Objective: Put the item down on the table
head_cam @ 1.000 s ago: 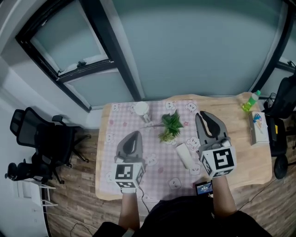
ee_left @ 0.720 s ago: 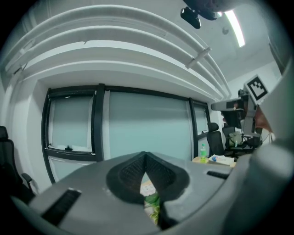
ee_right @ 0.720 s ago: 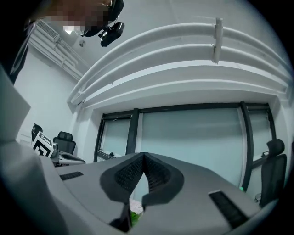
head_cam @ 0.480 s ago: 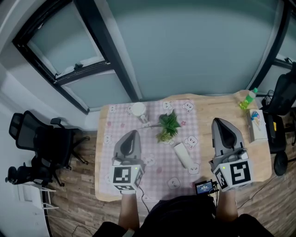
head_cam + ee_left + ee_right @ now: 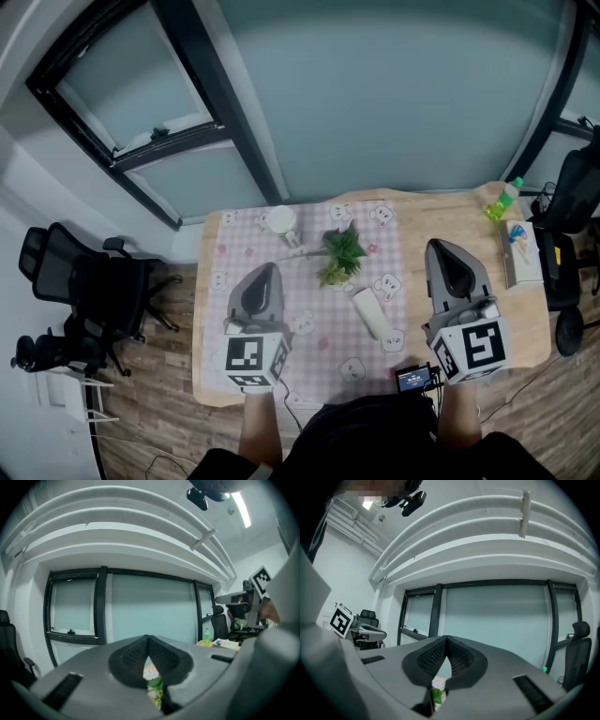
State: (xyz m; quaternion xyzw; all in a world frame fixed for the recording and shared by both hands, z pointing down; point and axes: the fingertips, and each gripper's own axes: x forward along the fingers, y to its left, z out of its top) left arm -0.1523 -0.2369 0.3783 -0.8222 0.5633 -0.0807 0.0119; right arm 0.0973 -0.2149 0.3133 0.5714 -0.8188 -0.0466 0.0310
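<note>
A white cylinder-shaped item (image 5: 368,313) lies on its side on the pink checked cloth (image 5: 319,342), with neither gripper touching it. My right gripper (image 5: 441,246) hovers to its right over the bare wooden table (image 5: 441,211); its jaws have just closed and meet at the tip (image 5: 447,638) with nothing between them. My left gripper (image 5: 269,269) hangs over the left part of the cloth, also shut and empty (image 5: 148,638). Both point toward the window.
A small green plant (image 5: 339,253) and a white cup (image 5: 279,221) stand farther back on the cloth. A green bottle (image 5: 502,200) and a box (image 5: 521,253) sit at the table's right end. A small device with a blue screen (image 5: 413,379) lies at the near edge.
My right gripper has moved right, away from the white item onto the bare wood side, and its slightly parted jaws have shut. The left gripper has stayed put.
</note>
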